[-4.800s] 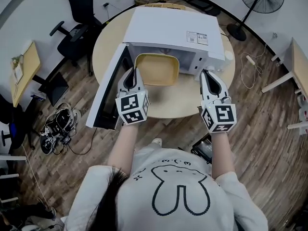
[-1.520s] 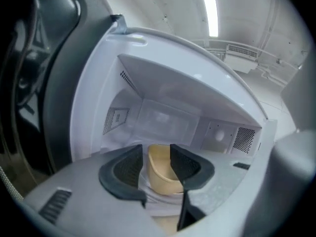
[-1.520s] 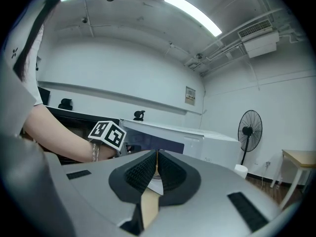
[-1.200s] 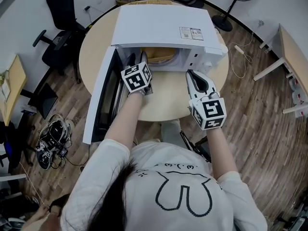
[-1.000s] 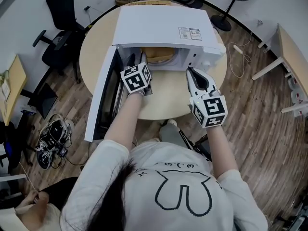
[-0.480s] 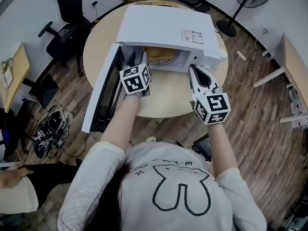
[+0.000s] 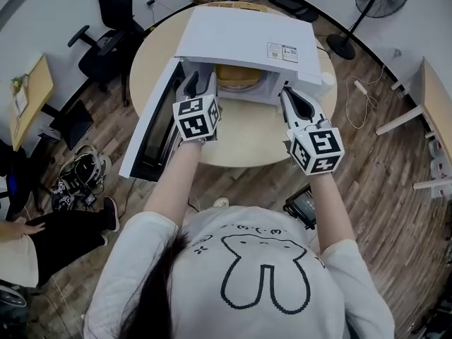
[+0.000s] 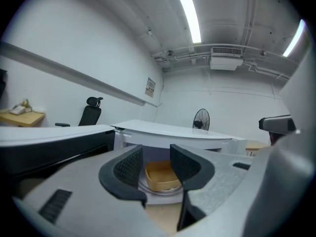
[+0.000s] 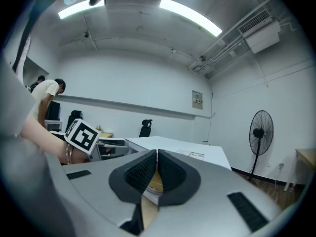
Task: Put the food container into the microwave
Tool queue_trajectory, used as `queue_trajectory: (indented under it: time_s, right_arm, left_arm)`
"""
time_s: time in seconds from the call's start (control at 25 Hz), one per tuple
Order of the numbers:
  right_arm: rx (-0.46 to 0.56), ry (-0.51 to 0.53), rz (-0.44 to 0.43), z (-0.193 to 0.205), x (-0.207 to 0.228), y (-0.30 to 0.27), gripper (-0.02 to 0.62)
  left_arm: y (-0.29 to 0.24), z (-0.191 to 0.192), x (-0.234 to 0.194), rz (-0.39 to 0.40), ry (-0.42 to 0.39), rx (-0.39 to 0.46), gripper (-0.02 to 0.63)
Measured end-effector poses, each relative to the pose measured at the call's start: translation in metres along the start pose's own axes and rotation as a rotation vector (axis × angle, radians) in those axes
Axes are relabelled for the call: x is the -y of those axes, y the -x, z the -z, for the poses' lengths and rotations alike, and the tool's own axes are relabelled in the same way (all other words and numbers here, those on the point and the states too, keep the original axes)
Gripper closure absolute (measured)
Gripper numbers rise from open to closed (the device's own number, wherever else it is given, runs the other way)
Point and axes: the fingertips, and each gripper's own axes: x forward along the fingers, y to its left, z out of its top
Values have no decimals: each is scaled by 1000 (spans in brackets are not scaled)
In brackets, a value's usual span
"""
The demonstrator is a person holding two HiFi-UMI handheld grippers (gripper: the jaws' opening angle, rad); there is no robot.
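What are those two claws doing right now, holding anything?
Left gripper: open, empty; the container sits beyond it, inside the microwave.
Right gripper: shut, holding nothing.

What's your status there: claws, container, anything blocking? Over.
Left claw open, empty, at the microwave mouth. Right claw shut, empty. Container sits inside, door wide open. Nothing seen blocking.

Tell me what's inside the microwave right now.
The yellow food container sits on the glass turntable inside the microwave. The microwave's top hides the cavity's rear from the head view, so anything behind the container cannot be seen.
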Motion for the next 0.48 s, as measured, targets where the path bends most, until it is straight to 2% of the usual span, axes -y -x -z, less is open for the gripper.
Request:
queue_trajectory:
  time_s: [0.24,0.48]
  right_arm:
    - [17,11,-2,-5,14,9,562]
    - [22,3,13,-6,27,20,563]
  left_arm:
    - [14,-21,11,20,-48,44,439]
    - [26,-41,27,67,-150,90,439]
